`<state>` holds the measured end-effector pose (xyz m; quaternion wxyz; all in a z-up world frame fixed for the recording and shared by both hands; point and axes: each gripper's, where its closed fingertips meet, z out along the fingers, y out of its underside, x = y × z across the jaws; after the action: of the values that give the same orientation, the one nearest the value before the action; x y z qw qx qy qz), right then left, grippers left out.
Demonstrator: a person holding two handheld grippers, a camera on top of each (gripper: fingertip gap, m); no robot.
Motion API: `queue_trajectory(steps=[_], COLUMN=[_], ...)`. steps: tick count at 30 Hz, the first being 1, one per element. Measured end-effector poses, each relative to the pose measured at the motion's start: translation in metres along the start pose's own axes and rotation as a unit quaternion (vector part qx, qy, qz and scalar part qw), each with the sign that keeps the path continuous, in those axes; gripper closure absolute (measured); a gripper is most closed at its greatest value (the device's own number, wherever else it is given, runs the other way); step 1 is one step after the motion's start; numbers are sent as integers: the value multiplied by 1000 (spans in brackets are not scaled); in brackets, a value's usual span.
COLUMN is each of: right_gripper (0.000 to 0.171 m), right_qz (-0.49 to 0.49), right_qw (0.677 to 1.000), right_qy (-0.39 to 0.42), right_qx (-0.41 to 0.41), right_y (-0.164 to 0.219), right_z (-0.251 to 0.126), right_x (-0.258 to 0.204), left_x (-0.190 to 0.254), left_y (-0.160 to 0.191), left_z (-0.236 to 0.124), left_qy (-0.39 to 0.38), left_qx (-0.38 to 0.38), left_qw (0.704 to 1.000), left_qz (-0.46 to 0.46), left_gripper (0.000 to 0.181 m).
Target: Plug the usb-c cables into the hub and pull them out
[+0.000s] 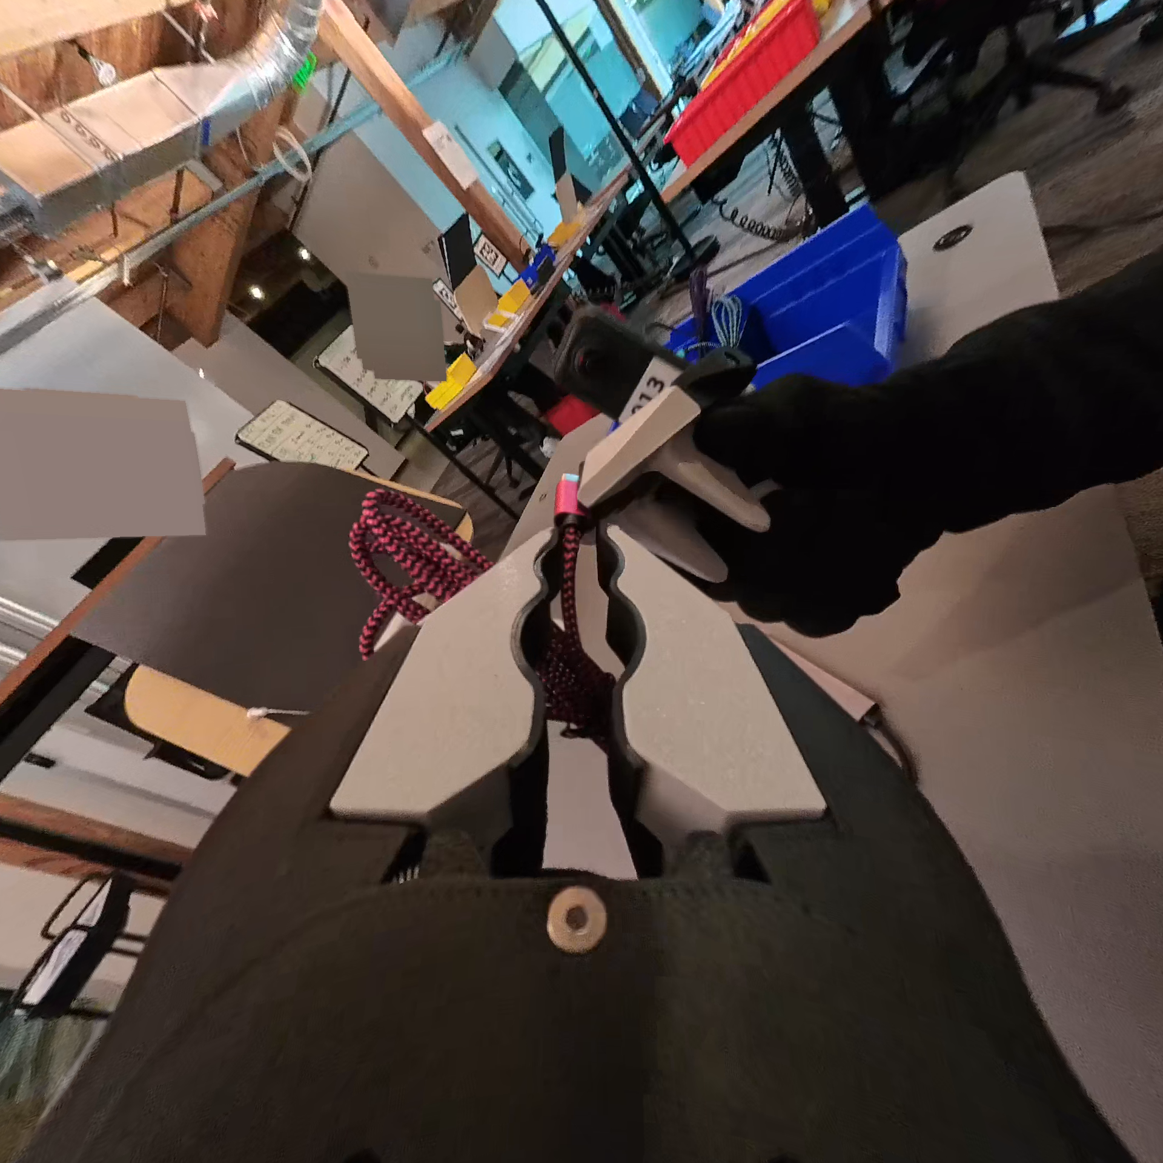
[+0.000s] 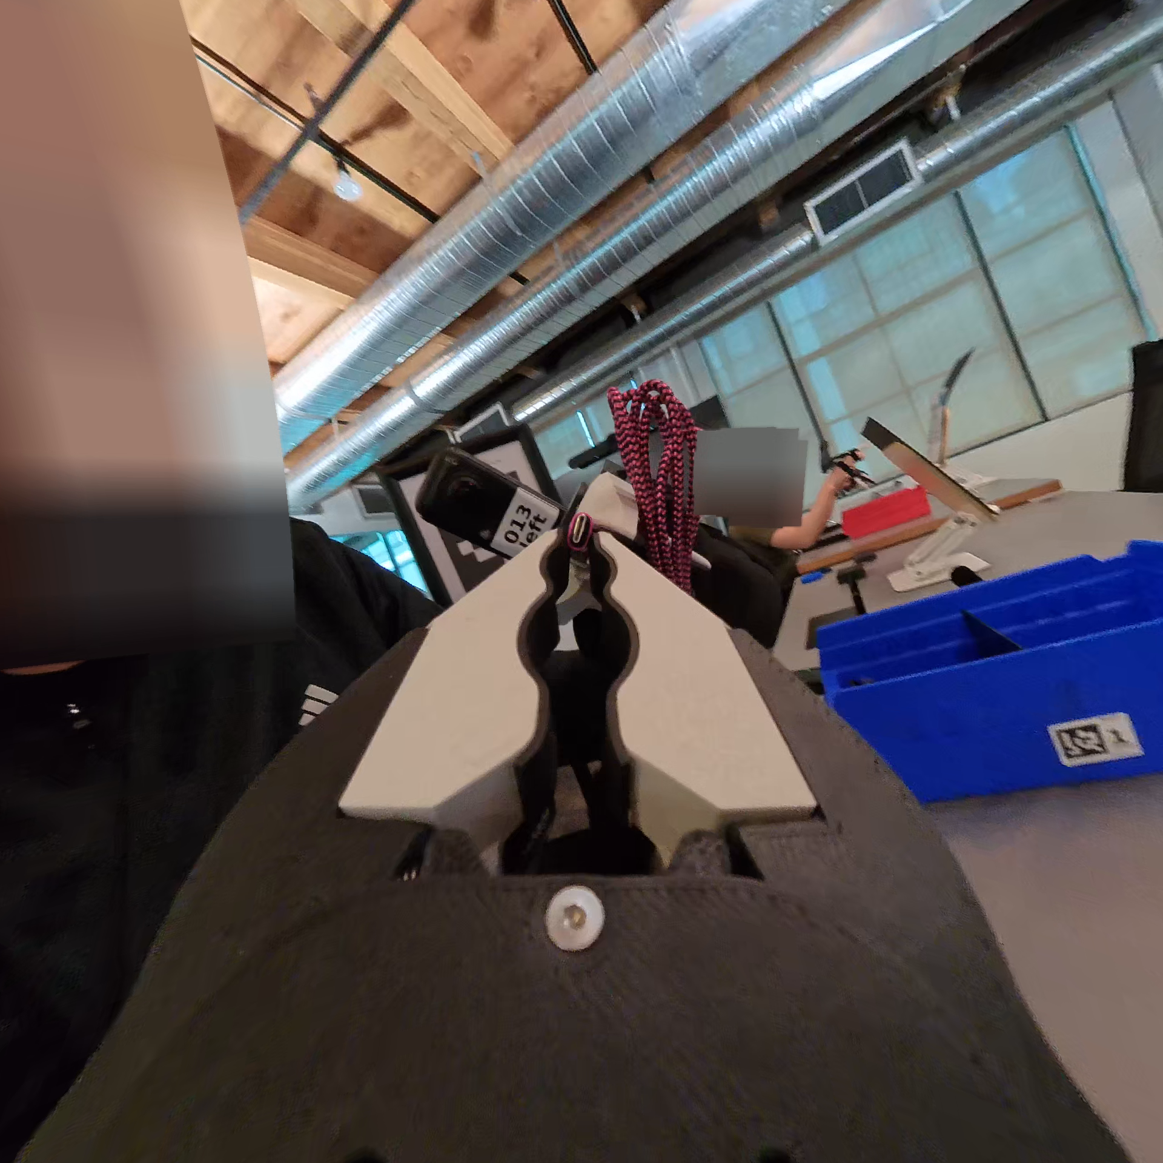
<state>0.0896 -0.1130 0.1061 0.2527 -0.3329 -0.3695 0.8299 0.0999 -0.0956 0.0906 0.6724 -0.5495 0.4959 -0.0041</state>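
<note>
A pink-and-black braided usb-c cable (image 1: 569, 585) runs between the fingers of my left gripper (image 1: 574, 535), which is shut on it just below its pink plug (image 1: 567, 501). The rest of the cable hangs in loops (image 1: 409, 560) beyond the fingers. My right gripper (image 1: 588, 510), held by a black-gloved hand (image 1: 849, 503), comes in from the right with its tips at the plug. In the right wrist view the right gripper (image 2: 579, 542) is closed on the plug (image 2: 579, 527), whose open end faces the camera. The cable loops (image 2: 654, 478) hang behind. No hub is in view.
A blue divided bin (image 2: 975, 679) stands on the white table (image 2: 1038, 912) to the right; it also shows in the left wrist view (image 1: 818, 314). The left gripper's camera body (image 2: 466, 497) is close ahead. A person in black (image 2: 157, 755) is on the left. The tips of both grippers are at nearly the same place.
</note>
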Motion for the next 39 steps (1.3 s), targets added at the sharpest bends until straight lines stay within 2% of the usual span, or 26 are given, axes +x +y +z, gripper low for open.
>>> queue_trajectory(steps=[7,24,31,34,39], right_gripper=[169,169,168,160,165], right_qz=[15,51,40,37,29], right_qw=[998,993,997,998,999], right_qy=[-42,-89,-53,-33,-14], right_qx=[41,55,37,30,23], right_y=[-7,-2,-1,-1,-6], right_z=[-1,0,0,-2,-9], right_x=[-11,-18,-11,-7,-5], left_x=[-1,4,3,3,1], left_y=[-21,-28,-20,-19,-16], left_z=[-7,-8,-9,-9,-10], left_qy=[-17,-7,7,4,7], left_qx=[41,44,19,13,4], left_qw=[999,998,999,999,999], left_qz=[15,38,32,43,48], left_gripper=[172,173,173,174,173])
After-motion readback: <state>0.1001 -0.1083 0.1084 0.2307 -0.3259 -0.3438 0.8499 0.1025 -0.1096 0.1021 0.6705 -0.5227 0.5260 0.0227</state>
